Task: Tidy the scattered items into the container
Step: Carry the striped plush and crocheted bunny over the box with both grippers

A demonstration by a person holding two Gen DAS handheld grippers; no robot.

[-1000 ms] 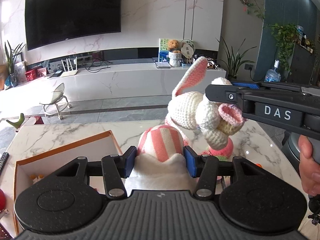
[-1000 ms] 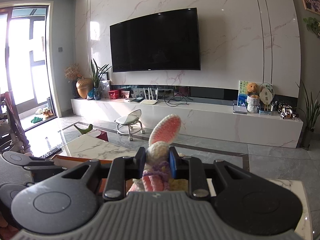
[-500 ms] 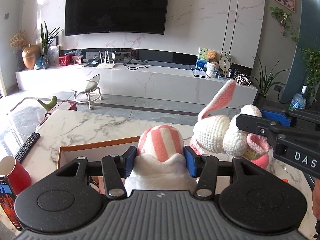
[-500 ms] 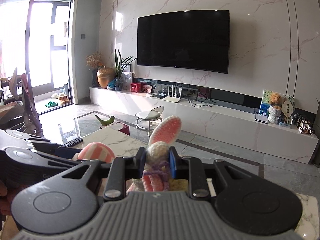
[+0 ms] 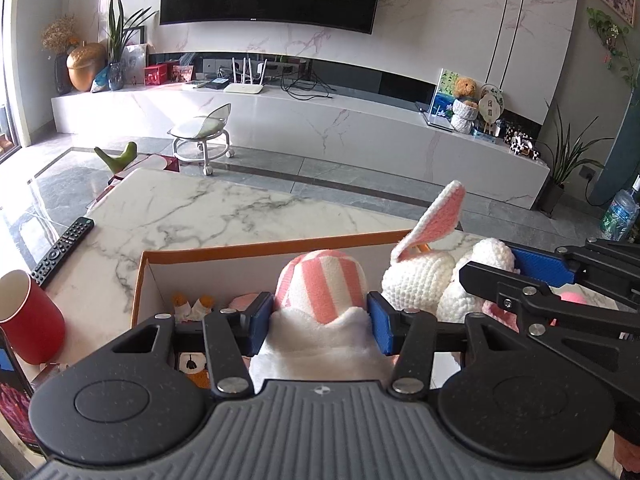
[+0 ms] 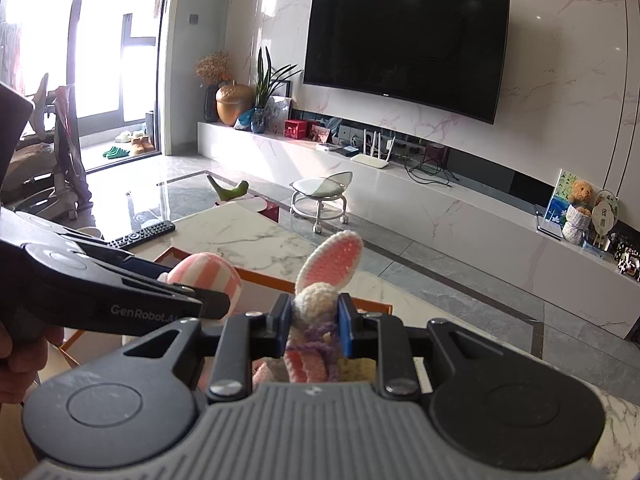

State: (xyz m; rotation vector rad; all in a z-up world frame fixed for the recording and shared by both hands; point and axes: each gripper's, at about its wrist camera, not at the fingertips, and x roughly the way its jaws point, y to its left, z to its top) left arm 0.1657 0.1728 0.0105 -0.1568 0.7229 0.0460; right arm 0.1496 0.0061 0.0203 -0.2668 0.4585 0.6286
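Holding both toys over the box [image 5: 256,249].
Left gripper [image 5: 320,322] fingers clamp striped plush [image 5: 320,284] mid-frame, box directly beneath; right gripper [image 6: 315,326] fingers pinch crochet rabbit [image 6: 330,264] near its right-hand rim.

left gripper [image 5: 320,320] is clamped on a pink-and-white striped plush [image 5: 322,284] right over the orange-rimmed box [image 5: 256,246] — a few small toys sit inside. right gripper [image 5: 516,268] comes in from the side, pinching a crocheted bunny [image 5: 424,276]. red cup [image 5: 28,320] and remote [image 5: 62,250] on the marble table [image 5: 192,216].
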